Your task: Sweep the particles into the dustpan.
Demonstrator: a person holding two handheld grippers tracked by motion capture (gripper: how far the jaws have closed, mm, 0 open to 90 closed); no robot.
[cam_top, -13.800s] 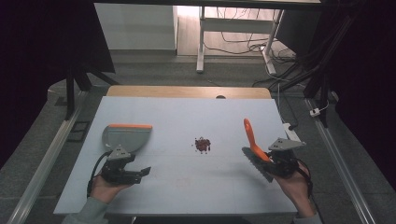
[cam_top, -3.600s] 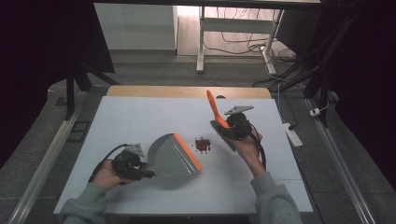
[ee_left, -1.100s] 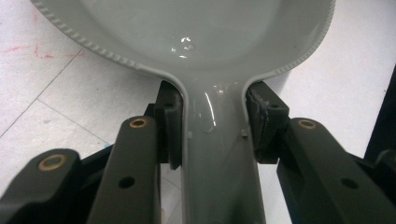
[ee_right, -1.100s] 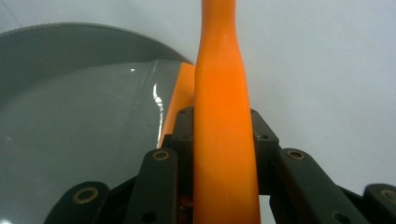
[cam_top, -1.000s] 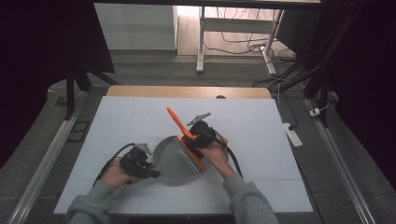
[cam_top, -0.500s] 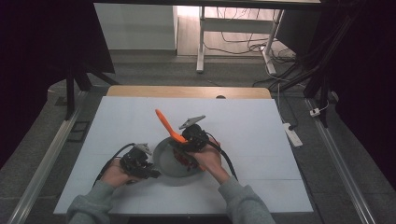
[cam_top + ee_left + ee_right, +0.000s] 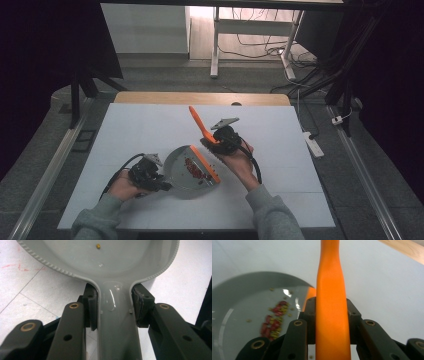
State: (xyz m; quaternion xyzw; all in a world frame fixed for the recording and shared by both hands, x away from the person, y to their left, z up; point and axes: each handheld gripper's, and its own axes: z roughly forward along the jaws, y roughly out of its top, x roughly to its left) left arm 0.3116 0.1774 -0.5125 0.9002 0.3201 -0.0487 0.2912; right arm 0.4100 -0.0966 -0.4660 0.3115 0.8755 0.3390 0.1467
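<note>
A grey dustpan (image 7: pixel 180 172) with an orange lip (image 7: pixel 209 165) lies flat on the white table (image 7: pixel 280 130), near the front middle. A small heap of red and yellow crumbs (image 7: pixel 192 169) lies inside it, close to the lip. My left gripper (image 7: pixel 159 184) is shut on the dustpan's handle (image 7: pixel 117 322), with a pad pressed on each side of its neck (image 7: pixel 115 307). My right gripper (image 7: pixel 216 145) is just right of the lip, shut on an orange brush handle (image 7: pixel 197 120) that sticks up and back. In the right gripper view the handle (image 7: pixel 332 302) runs between the jaws, with the pan (image 7: pixel 242 315) and crumbs (image 7: pixel 274 317) to its left.
A wooden strip (image 7: pixel 200 98) borders the table's far edge. Metal rails (image 7: pixel 50 165) run along the floor on both sides. A white power strip (image 7: pixel 315 145) and cables lie on the floor at the right. Desk legs (image 7: pixel 215 45) stand behind the table.
The right gripper and brush first swept left over the pan, then drew back right and up off the lip. The crumbs now lie inside the pan. The left gripper and pan stayed put.
</note>
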